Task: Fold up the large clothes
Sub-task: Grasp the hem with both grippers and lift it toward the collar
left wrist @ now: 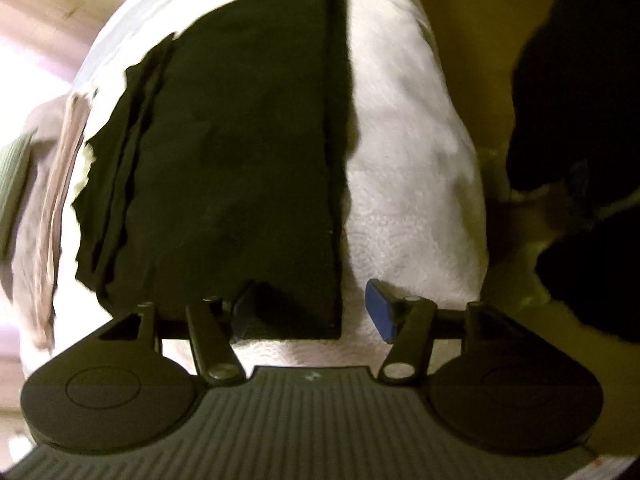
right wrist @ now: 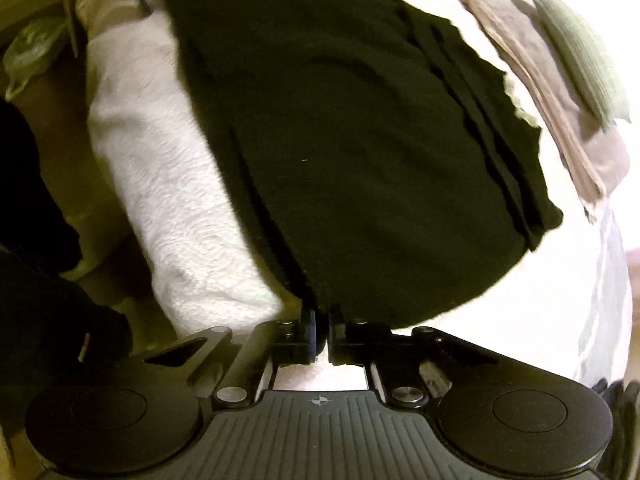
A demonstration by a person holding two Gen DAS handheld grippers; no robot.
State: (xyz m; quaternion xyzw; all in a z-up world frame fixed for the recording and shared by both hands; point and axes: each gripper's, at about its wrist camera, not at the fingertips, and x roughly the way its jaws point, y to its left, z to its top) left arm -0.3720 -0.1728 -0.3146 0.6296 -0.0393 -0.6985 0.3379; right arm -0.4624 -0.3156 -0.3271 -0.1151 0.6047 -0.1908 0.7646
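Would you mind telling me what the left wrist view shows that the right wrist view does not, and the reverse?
Only the left wrist view shows the left gripper, its jaws wide apart over the near corner of the black garment, with one blue pad exposed.

Only the right wrist view shows the right gripper, jaws nearly together at the garment's near edge, and a leafy plant at far left.

Both show the garment lying on the white towel, plus the beige cloths and green cushion beyond.
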